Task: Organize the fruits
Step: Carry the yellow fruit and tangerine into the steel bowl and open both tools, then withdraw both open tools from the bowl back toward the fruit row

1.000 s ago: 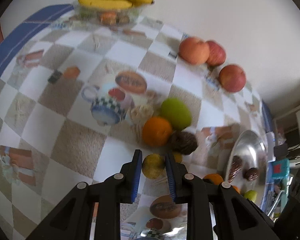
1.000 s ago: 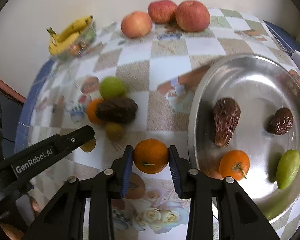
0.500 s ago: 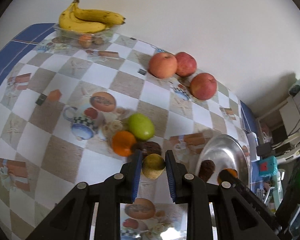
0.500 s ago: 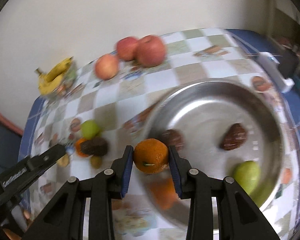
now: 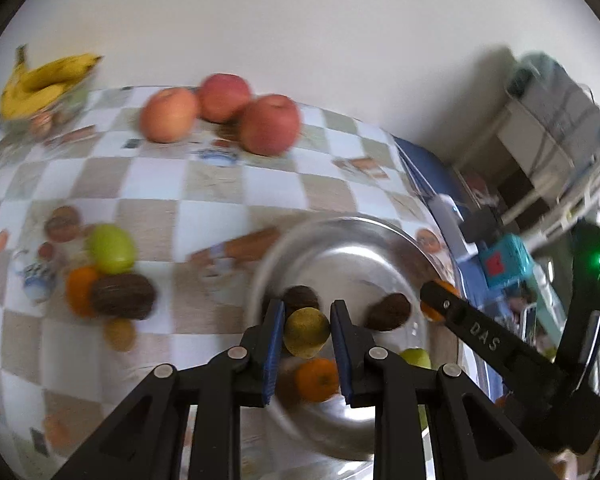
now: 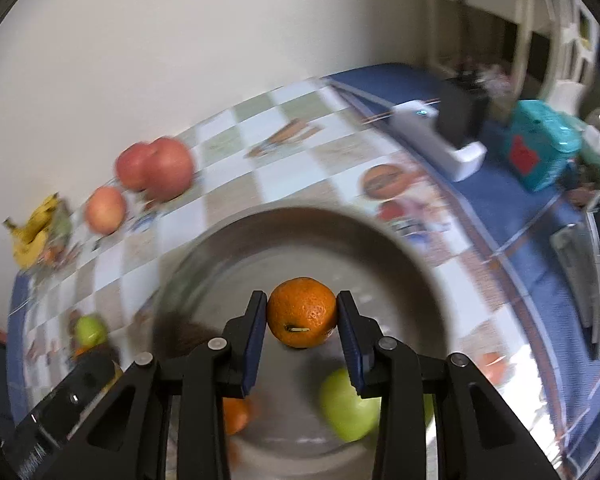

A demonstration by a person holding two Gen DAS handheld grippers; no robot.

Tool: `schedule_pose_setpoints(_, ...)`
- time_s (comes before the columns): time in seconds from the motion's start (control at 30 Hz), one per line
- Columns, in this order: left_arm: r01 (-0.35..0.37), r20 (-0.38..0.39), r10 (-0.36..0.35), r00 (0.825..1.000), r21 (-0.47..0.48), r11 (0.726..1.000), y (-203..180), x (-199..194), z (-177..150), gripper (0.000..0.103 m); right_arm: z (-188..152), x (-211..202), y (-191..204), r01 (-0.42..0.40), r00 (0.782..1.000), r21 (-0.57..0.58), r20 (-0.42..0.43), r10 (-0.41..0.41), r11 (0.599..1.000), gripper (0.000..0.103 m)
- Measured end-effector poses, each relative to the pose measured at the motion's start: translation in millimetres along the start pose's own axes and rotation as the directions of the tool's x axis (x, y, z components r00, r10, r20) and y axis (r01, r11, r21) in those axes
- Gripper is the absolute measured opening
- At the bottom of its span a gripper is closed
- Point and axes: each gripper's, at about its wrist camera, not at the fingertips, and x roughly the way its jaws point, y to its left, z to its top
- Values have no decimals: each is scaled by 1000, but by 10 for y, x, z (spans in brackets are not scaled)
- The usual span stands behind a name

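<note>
My left gripper is shut on a small yellow-green fruit and holds it above the near left part of the steel bowl. My right gripper is shut on an orange and holds it above the middle of the same bowl. In the bowl lie two dark brown fruits, an orange and a green fruit. On the checked cloth to the left sit a green fruit, an orange, a brown fruit and a small yellow fruit.
Three apples stand by the back wall, and bananas lie on a clear box at the far left. A white device and a teal box sit on the blue cloth right of the bowl.
Both grippers lifted their fruit off the cloth and carried it right. The left now hangs over the bowl's near left part, the right over its middle.
</note>
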Motion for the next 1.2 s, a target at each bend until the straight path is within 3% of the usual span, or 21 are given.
schedule_pose_setpoints(0.13, -4, -25, 5, 1000, 46, 999, -204, 225, -43, 25, 37, 19, -152, 70, 997, 10, 7, -70, 997, 37)
schedule_pose_setpoints(0.63, -76, -99, 87, 991, 107, 991, -359, 748, -202, 25, -103, 383, -351, 71, 993, 45, -102, -66, 996, 37)
schedule_pose_setpoints(0.93, -65, -111, 73, 991, 78, 995, -335, 791, -161, 26, -102, 429, -349, 79, 991, 23, -108, -76, 997, 39)
schedule_pose_setpoints(1.2, -61, -111, 67, 992, 61, 996, -359, 603, -87, 35, -63, 344, -345, 82, 990, 28, -119, -79, 996, 44)
